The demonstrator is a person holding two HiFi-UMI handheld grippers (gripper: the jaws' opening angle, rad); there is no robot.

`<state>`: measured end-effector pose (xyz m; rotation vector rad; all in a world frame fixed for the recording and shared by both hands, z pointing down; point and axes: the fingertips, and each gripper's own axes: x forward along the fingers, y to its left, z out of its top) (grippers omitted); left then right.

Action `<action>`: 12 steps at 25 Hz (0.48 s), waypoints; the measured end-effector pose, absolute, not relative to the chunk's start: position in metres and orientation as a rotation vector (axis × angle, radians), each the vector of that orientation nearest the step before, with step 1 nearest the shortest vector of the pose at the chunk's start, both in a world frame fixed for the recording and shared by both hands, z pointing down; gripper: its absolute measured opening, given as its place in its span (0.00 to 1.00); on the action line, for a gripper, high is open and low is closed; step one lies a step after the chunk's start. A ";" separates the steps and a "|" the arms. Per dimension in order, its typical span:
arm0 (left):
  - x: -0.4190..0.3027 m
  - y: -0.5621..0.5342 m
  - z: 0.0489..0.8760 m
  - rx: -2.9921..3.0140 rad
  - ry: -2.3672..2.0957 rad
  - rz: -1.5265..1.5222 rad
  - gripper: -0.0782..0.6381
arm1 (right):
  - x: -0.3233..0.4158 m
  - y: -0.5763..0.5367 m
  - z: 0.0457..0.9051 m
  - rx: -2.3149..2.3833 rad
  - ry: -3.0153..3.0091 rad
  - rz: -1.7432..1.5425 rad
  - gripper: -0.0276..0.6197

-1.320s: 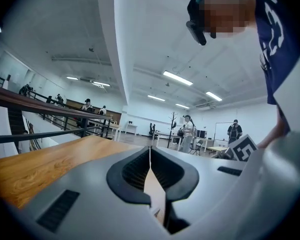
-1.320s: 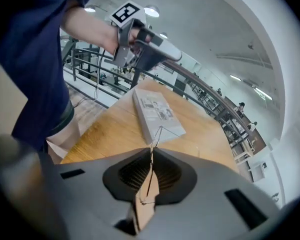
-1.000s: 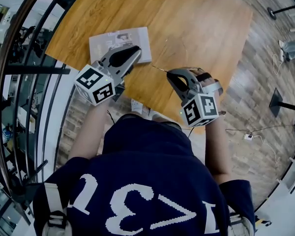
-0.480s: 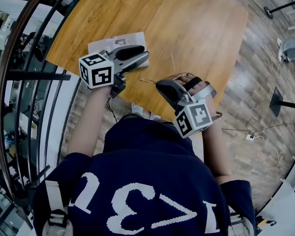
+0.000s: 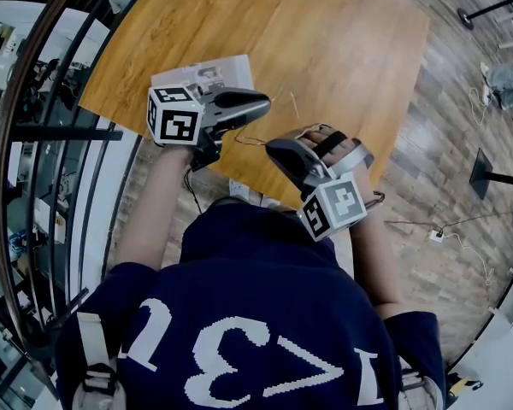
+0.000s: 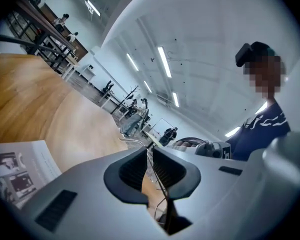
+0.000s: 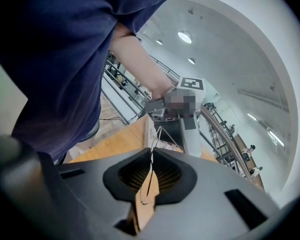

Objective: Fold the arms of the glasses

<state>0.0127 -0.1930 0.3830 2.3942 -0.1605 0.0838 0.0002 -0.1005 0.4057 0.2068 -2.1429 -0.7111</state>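
Observation:
Thin wire-framed glasses (image 5: 255, 135) hang just above the near edge of the wooden table (image 5: 342, 49), between my two grippers. My right gripper (image 5: 272, 149) is shut on the frame; in the right gripper view the wire (image 7: 162, 134) runs out from its pinched tips (image 7: 151, 154). My left gripper (image 5: 265, 102) lies almost level and points right. Its jaws have just been closing and stand a narrow gap apart (image 6: 149, 151). A thin arm of the glasses (image 6: 157, 176) runs through that gap, and the pads do not visibly press on it.
A white printed booklet (image 5: 209, 73) lies on the table under and behind the left gripper. The table's near edge is right below the glasses, with wooden floor and a cable (image 5: 449, 229) beyond. A dark railing (image 5: 43, 126) runs along the left.
The left gripper has swung right towards the right gripper and rolled, its jaws opening and then narrowing round the wire. The right gripper has shifted a little left with the glasses.

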 end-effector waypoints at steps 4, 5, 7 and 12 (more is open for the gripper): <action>0.030 -0.168 0.384 2.344 0.048 0.119 0.18 | -0.002 -0.101 0.403 0.210 -2.147 -0.731 0.10; 0.033 -0.163 0.385 2.335 0.086 0.130 0.18 | -0.004 -0.101 0.403 0.210 -2.147 -0.737 0.10; 0.034 -0.158 0.384 2.338 0.117 0.144 0.18 | -0.007 -0.101 0.400 0.213 -2.148 -0.744 0.10; 0.015 -0.198 0.382 2.405 -0.123 0.070 0.18 | -0.009 -0.101 0.396 0.218 -2.149 -0.747 0.10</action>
